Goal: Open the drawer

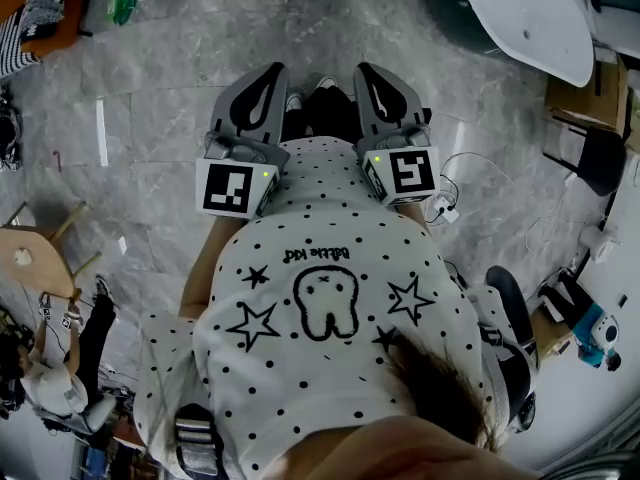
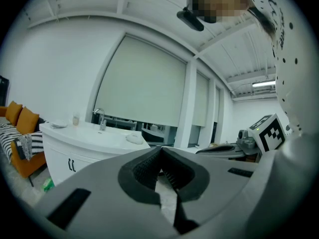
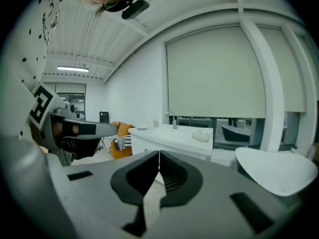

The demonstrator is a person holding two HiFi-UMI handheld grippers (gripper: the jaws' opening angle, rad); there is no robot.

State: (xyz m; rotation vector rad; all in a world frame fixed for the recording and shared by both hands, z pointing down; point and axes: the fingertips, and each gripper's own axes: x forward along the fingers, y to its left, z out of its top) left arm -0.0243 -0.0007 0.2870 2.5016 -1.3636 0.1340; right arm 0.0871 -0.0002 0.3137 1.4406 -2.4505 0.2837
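Note:
No drawer shows plainly. A white vanity cabinet (image 2: 75,151) with a tap and a basin top stands some way ahead at the left gripper view's left, with two dark handles (image 2: 71,165) on its front. The same cabinet (image 3: 172,139) sits mid-picture in the right gripper view. Both grippers are held side by side at the person's chest and point forward, far from the cabinet. My left gripper (image 1: 270,70) (image 2: 160,149) is shut with nothing between its jaws. My right gripper (image 1: 368,70) (image 3: 159,154) is shut and empty too.
Grey marble floor (image 1: 160,108) lies below. An orange sofa (image 3: 118,133) with striped cushions stands at the left, and a white rounded tub (image 3: 276,172) at the right. A wooden stool (image 1: 30,253), cables and boxes lie along the floor's sides.

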